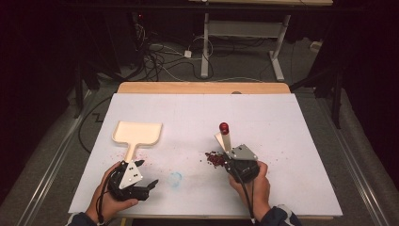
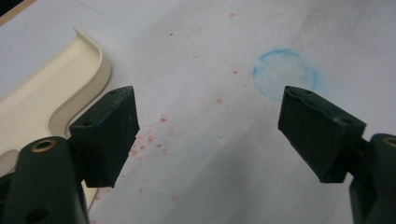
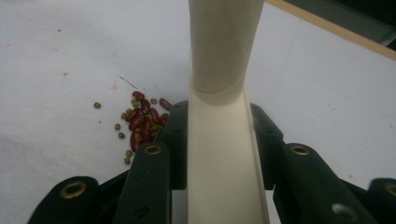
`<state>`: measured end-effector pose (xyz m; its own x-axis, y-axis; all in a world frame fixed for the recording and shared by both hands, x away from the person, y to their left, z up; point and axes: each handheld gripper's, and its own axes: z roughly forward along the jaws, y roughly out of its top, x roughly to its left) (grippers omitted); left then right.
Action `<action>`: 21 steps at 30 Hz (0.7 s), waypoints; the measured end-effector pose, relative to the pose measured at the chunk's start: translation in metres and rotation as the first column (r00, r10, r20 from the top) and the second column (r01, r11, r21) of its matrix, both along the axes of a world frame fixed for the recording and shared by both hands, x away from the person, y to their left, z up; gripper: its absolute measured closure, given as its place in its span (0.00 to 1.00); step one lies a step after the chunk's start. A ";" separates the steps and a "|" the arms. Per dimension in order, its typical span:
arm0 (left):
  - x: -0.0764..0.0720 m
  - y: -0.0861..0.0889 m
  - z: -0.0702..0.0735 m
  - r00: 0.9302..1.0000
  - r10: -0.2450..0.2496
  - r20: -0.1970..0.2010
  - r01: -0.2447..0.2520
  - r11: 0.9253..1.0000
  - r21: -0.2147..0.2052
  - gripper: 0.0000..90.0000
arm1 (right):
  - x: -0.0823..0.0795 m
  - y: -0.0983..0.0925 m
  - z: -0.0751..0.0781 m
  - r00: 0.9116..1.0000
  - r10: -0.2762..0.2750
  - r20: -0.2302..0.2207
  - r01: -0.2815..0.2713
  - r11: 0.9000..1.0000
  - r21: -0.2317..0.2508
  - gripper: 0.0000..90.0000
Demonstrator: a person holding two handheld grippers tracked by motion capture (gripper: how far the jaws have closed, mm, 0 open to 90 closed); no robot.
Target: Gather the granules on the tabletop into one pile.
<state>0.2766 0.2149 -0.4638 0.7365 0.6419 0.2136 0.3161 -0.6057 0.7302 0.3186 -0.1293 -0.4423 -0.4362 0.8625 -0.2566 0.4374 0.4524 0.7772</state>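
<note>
A cream dustpan (image 1: 137,133) lies at the left of the white table, its handle toward me. My left gripper (image 1: 147,173) rests open just right of that handle, with bare table between its pads (image 2: 112,130); the dustpan's rim (image 2: 88,70) is at the left of the left gripper view. My right gripper (image 1: 234,157) is shut on a cream tool (image 1: 225,137) topped by a red knob (image 1: 224,127). The tool's handle (image 3: 219,56) rises between the jaws of the right gripper (image 3: 219,116). A small pile of red and green beans (image 1: 215,159) lies just left of it, and shows as beans (image 3: 140,122) beside the jaws.
A faint blue ring (image 1: 175,179) is drawn on the white sheet (image 1: 282,122) between my hands, seen as the ring (image 2: 285,74) beyond the left jaws. Red specks dot the sheet. The table's wooden edge (image 1: 202,87) runs along the far side, with cables and desk legs on the floor behind.
</note>
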 end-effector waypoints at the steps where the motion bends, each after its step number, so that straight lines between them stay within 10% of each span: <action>1: 0.000 0.000 0.000 1.000 -0.001 0.001 0.001 1.000 0.000 0.21 | -0.001 0.004 -0.001 1.000 0.005 0.001 -0.005 1.000 0.007 0.75; 11: 0.000 -0.001 0.000 1.000 -0.008 0.008 0.008 1.000 0.003 0.21 | 0.000 0.017 0.003 0.999 0.013 0.038 -0.013 1.000 0.011 0.75; 21: 0.001 0.000 -0.001 1.000 0.008 0.008 -0.008 1.000 0.008 0.22 | 0.001 -0.006 0.027 0.993 0.080 0.091 -0.092 0.987 0.128 0.75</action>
